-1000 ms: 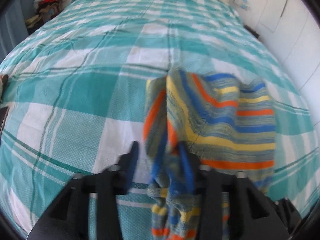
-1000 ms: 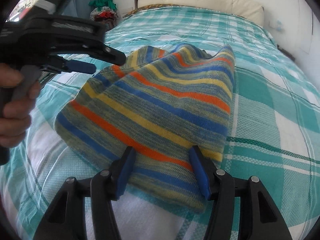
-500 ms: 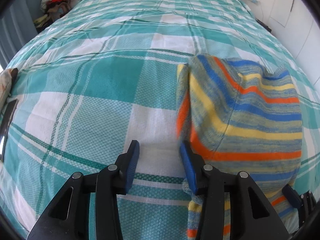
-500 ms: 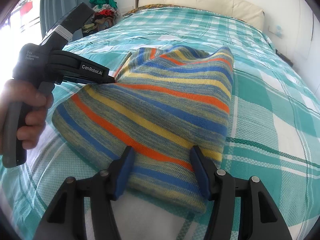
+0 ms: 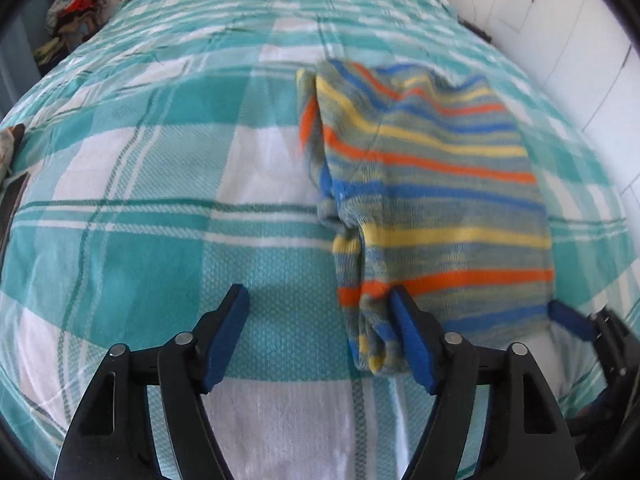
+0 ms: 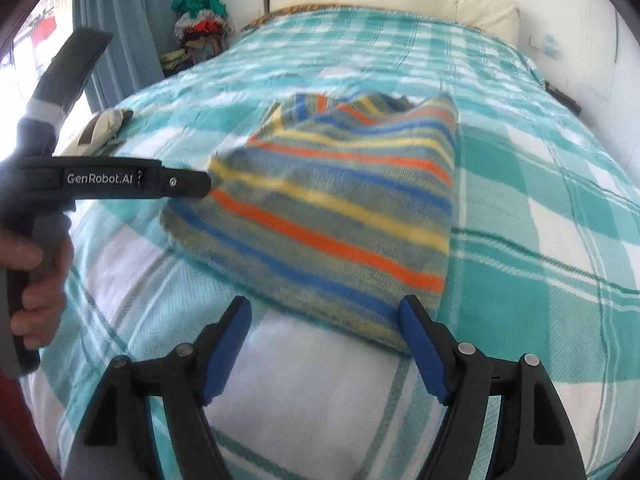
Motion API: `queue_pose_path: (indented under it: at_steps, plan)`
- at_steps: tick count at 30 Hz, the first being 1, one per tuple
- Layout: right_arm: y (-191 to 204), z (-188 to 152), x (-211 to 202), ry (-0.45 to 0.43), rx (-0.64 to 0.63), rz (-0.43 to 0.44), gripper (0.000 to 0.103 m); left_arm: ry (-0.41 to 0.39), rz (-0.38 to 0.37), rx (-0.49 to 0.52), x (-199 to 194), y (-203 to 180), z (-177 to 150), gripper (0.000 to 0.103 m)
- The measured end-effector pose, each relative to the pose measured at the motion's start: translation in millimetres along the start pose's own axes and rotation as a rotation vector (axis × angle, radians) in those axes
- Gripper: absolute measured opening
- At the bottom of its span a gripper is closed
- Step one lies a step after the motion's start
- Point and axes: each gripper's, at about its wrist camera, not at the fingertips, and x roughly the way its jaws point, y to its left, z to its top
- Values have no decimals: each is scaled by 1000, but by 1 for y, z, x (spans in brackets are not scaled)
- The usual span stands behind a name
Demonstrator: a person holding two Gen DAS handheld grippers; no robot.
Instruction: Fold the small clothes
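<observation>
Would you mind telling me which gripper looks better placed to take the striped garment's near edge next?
Probably the right gripper: the striped garment has its near edge between its opening jaws. The left gripper sits off its side.

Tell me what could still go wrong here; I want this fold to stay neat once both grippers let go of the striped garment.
1. The left gripper is opening beside the striped garment, one of its fingers against the bunched edge; pulling away could drag that edge out.
2. The right gripper is opening with the near corner by its finger; it might snag there.
3. The far end looks puffed up on the checked bedspread, so it may spring open.
</observation>
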Motion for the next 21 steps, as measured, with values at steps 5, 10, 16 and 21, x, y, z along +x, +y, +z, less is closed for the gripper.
queue_pose_path:
  at_steps: [5, 10, 16, 21]
  plan:
    - [-40, 12, -43, -84, 58, 128, 75, -72, -126, -119, -32, 29, 18, 73]
    - [-119, 64, -10, -132, 336, 231, 84, -75, -196, -197, -9, 44, 60, 91]
    - [-134, 88, 86, -6, 507, 381, 70, 18, -248, -159, 47, 17, 69, 25]
    - [-96, 107, 68, -53, 381, 230, 23, -50, -213, -115, 20, 7, 76, 14]
